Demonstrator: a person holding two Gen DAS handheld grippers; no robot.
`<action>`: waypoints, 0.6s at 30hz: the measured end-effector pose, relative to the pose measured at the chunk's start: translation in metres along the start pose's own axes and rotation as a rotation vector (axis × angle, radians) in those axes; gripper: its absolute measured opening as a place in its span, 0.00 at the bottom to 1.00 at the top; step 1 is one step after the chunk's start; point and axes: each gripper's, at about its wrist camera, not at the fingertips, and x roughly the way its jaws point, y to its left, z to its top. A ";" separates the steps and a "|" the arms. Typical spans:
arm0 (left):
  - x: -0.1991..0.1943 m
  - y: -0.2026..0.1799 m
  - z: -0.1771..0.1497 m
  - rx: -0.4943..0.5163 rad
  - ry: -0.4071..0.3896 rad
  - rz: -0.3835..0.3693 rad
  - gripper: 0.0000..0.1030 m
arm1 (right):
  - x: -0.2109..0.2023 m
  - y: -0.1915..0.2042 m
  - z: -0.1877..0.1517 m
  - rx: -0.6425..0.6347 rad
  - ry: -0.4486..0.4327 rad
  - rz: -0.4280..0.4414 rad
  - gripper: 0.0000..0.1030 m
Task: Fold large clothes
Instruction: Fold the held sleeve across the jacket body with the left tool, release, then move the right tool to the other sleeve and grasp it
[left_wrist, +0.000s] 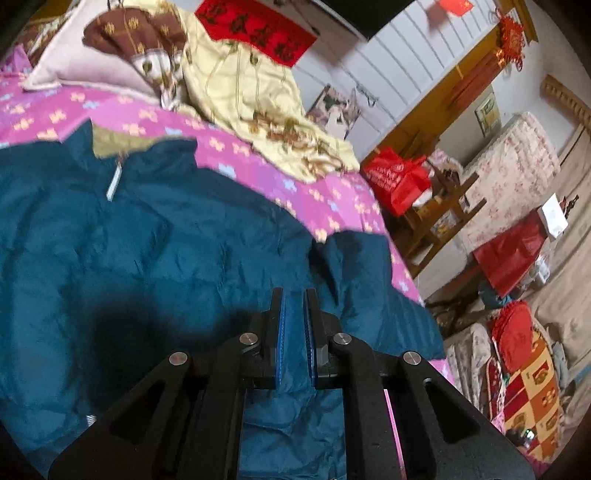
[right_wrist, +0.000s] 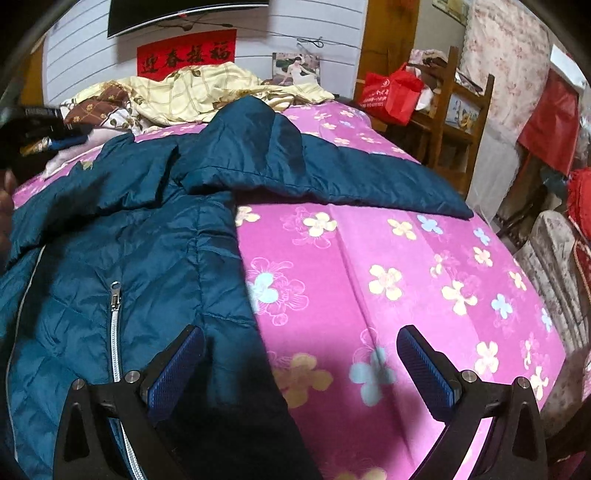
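My left tongs (left_wrist: 294, 295) look like they pinch the blue jacket (left_wrist: 147, 240). My right tongs (right_wrist: 301, 338) are spread wide over its edge and the pink sheet (right_wrist: 406, 277).

Dim indoor light, motion blur, fisheye-warped edges.

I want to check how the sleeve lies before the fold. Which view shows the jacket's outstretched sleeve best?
The right wrist view: the sleeve stretches sharp and whole across the pink bedsheet, cuff included. The left wrist view is blurred and shows mostly the jacket body and collar zipper, with the gripper nearly shut around jacket fabric.
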 end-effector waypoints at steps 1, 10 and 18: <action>0.002 0.000 -0.003 -0.001 0.010 0.015 0.10 | 0.000 -0.001 0.000 0.005 -0.001 0.003 1.00; -0.087 0.072 -0.014 -0.084 -0.072 0.147 0.53 | -0.010 0.011 0.007 0.024 -0.062 0.018 1.00; -0.199 0.200 -0.028 -0.231 -0.230 0.507 0.53 | -0.024 0.071 0.039 -0.010 -0.173 0.147 1.00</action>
